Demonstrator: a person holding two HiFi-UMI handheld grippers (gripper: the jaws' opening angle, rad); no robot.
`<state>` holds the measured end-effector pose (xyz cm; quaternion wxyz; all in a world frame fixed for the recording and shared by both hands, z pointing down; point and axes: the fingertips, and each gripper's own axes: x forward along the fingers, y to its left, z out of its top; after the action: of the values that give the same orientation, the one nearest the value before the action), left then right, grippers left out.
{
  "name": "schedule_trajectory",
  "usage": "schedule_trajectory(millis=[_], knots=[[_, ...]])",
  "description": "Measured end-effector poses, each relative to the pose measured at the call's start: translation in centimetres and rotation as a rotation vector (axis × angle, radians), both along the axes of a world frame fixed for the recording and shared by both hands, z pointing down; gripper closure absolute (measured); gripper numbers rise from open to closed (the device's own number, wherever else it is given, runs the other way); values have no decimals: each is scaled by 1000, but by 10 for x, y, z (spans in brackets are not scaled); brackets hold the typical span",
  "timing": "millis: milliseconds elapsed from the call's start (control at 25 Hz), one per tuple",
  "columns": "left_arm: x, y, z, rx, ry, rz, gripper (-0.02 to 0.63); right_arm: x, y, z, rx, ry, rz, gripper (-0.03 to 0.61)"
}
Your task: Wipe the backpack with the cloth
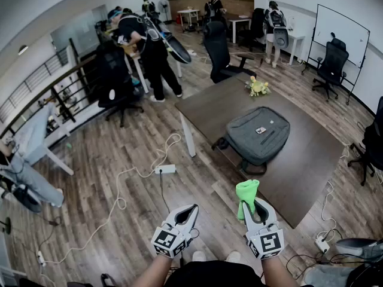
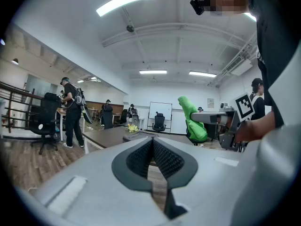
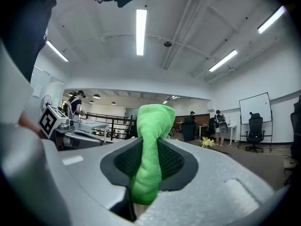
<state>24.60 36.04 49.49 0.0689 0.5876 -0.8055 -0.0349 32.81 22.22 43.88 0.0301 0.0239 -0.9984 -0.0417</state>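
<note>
head view: right gripper [image 1: 252, 207] pinches cloth [image 1: 246, 191], left gripper [image 1: 189, 213] closed; backpack [image 1: 257, 134] ahead, well apart.

Fuzzy green cloth [image 3: 149, 140], matt grey fabric backpack [image 1: 257, 133], dark wood table [image 1: 209, 106].

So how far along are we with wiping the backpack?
Done: the green cloth is clamped in the right hand-held gripper. In hand: it and the left hand-held gripper, shut and empty, hang short of the table. Left: reaching the grey backpack lying flat on the table and wiping it; the cloth isn't touching it.
</note>
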Motion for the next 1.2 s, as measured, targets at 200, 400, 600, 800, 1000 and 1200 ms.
schedule_trajectory(millis=[200, 400, 600, 800, 1000, 1200], knots=[[4, 2, -1, 12, -8, 35, 594, -3, 10, 3, -25, -1, -7, 492], [2, 8, -1, 10, -5, 75, 594, -9, 13, -5, -164, -58, -6, 492], [-9, 21, 2, 15, -2, 94, 594, -20, 23, -10, -264, -103, -28, 489], [-26, 34, 0, 42, -5, 87, 594, -32, 42, -12, -275, -124, -63, 486], [-39, 37, 7, 37, 10, 88, 594, -46, 49, -1, -254, -86, -66, 486], [-57, 21, 15, 21, 32, 92, 594, -66, 30, 8, -260, -65, -55, 486]])
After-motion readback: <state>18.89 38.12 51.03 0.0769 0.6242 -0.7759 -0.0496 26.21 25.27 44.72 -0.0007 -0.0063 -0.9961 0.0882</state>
